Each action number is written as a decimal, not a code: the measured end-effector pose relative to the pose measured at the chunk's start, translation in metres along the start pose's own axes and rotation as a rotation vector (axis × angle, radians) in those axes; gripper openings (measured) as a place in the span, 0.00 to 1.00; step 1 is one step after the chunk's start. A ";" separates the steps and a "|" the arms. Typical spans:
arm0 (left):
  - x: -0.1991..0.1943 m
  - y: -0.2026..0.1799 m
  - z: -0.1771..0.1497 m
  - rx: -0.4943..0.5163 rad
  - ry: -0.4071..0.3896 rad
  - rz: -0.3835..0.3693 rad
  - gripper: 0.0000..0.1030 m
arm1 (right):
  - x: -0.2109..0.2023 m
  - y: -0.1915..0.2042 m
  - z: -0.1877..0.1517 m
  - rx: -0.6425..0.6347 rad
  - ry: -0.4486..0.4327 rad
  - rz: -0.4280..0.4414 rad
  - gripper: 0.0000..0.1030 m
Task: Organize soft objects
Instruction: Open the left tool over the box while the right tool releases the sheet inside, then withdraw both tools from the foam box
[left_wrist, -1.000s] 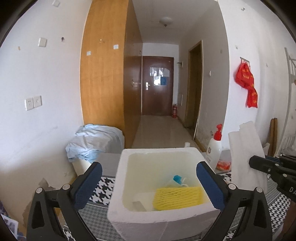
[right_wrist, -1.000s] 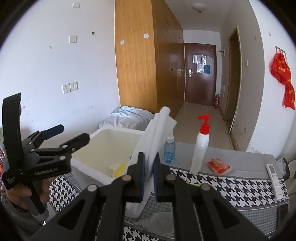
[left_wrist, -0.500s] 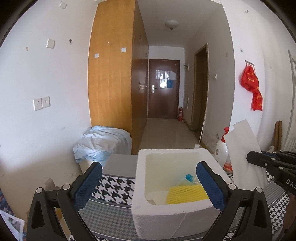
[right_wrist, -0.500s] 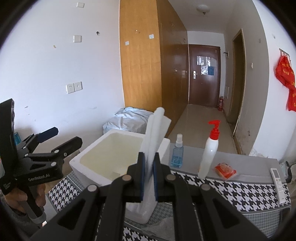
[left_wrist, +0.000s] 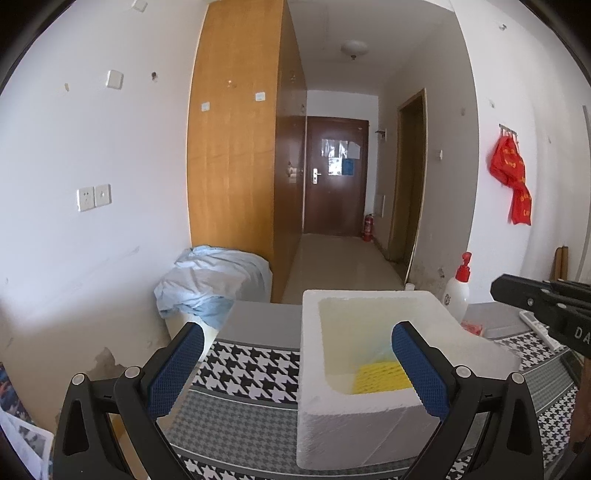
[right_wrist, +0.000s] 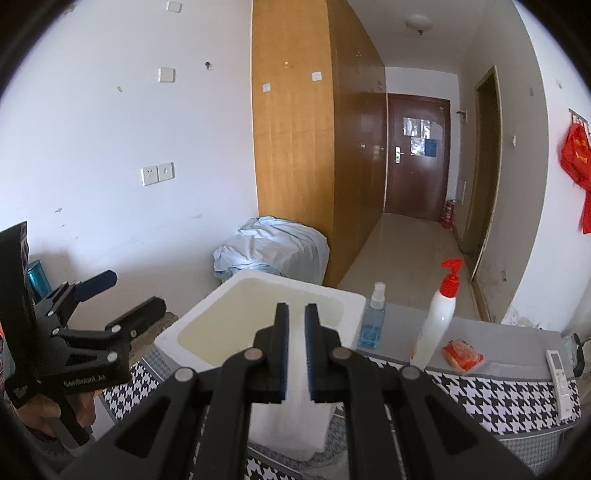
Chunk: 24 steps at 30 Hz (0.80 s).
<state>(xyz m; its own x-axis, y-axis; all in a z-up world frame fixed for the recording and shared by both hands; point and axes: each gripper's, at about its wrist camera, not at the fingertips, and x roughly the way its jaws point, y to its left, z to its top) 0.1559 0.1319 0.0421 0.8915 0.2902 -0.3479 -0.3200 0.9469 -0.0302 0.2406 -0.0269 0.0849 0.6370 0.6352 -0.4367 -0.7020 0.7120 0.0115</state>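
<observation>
White foam sheet (right_wrist: 295, 369) is being pinched by the right gripper (right_wrist: 295, 354); left gripper (left_wrist: 295, 373) is gaping empty; the sheet risks snagging the foam box (right_wrist: 207, 325) rim.

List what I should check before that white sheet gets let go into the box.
1. Right gripper shut on the white foam sheet: ok.
2. Left gripper open, empty: ok.
3. Foam box open on top: ok.
4. Room inside: ok; only a yellow mesh shows at the bottom.
5. Sheet fully inside the box: not ok, it lies over the rim.
6. Spray bottle and pump bottle upright beyond the box, out of the way: ok.
</observation>
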 end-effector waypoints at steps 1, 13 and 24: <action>0.000 0.001 -0.001 -0.002 0.000 0.001 0.99 | 0.003 0.002 0.001 -0.004 0.004 0.002 0.10; -0.005 0.010 -0.004 -0.023 0.008 0.027 0.99 | 0.024 0.010 0.000 -0.005 0.070 0.055 0.47; -0.010 0.006 -0.004 -0.019 0.002 0.028 0.99 | 0.012 0.009 -0.005 0.012 0.043 0.062 0.74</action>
<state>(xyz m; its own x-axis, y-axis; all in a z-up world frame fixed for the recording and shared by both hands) 0.1433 0.1343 0.0417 0.8815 0.3159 -0.3510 -0.3507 0.9357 -0.0386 0.2403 -0.0143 0.0751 0.5781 0.6648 -0.4732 -0.7358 0.6754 0.0500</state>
